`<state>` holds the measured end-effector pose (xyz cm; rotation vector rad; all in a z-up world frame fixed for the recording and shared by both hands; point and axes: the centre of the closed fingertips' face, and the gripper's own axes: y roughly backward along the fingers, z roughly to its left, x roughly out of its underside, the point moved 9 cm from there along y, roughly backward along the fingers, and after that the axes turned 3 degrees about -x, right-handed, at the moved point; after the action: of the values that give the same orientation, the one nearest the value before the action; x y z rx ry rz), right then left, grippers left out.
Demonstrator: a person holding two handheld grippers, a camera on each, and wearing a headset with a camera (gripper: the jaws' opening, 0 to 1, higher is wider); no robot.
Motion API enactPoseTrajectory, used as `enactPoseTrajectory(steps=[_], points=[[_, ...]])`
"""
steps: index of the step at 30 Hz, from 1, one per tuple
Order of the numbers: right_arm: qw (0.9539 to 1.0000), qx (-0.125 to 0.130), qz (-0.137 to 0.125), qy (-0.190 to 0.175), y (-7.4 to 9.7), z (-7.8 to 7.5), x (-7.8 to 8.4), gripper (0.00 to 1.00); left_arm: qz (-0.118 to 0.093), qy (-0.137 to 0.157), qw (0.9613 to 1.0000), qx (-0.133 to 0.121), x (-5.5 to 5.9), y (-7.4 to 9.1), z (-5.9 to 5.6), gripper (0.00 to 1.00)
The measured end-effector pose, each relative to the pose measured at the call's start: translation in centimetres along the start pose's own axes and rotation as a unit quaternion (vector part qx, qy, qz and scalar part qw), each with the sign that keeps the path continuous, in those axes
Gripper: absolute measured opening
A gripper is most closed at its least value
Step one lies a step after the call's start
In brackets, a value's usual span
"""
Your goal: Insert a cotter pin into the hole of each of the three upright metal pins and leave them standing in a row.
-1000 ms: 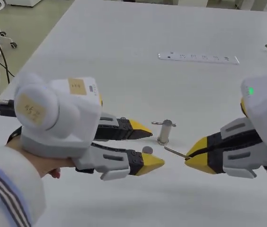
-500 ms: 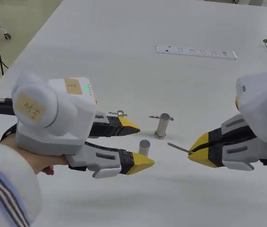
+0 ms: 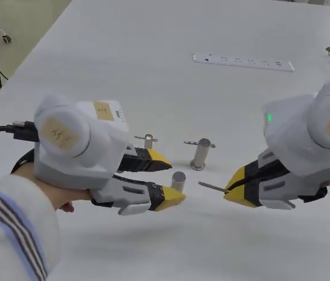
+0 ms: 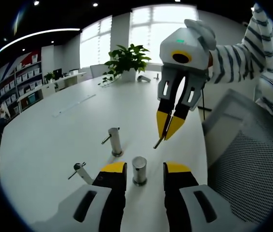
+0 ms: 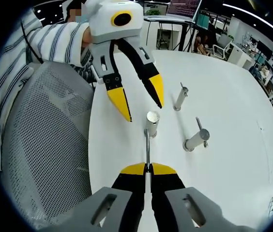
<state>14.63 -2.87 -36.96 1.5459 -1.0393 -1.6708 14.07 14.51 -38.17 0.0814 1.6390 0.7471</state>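
White table (image 3: 153, 64) carries the work. Left gripper (image 3: 174, 179), jaws apart, straddles the bare metal pin (image 4: 139, 169) (to steady it, I judge). Right gripper (image 3: 232, 188) sits at its 3 o'clock. Two fitted pins (image 3: 202, 153) stand at 11 and 1 o'clock. The right jaws clamp a cotter pin (image 5: 147, 147), aimed for insertion.

On the white bench (image 3: 153, 70), the left tool (image 3: 174, 179) lies low with its jaws spread, and a bare metal pin (image 3: 178, 181) stands upright at its yellow tips. The right tool (image 3: 230, 190) has its jaws pinched on a cotter pin (image 3: 212, 187), which points at the bare metal pin but stays just apart from it. Behind, a second metal pin (image 3: 201, 153) and a third metal pin (image 3: 148, 141) each carry a cotter crosswise near the top. A power strip (image 3: 244, 61) lies far back.
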Motion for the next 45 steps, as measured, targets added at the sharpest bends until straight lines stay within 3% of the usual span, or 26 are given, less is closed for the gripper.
enactPoseTrajectory(steps=[18,41,45], points=[[0.9997,-0.014,0.021,0.006,-1.5,-1.0,-0.8,0.0,0.009,-0.005,0.9999,0.009,0.1,-0.9,0.9,0.1],[0.9993,-0.011,0.014,0.033,-0.7,-0.9,-1.2,0.0,0.015,0.003,0.9998,0.016,0.3,-0.8,1.1,0.09],[0.9994,-0.015,-0.005,0.031,-0.5,-0.6,-1.4,0.0,0.014,0.005,0.9998,0.015,0.3,-0.7,1.0,0.09]])
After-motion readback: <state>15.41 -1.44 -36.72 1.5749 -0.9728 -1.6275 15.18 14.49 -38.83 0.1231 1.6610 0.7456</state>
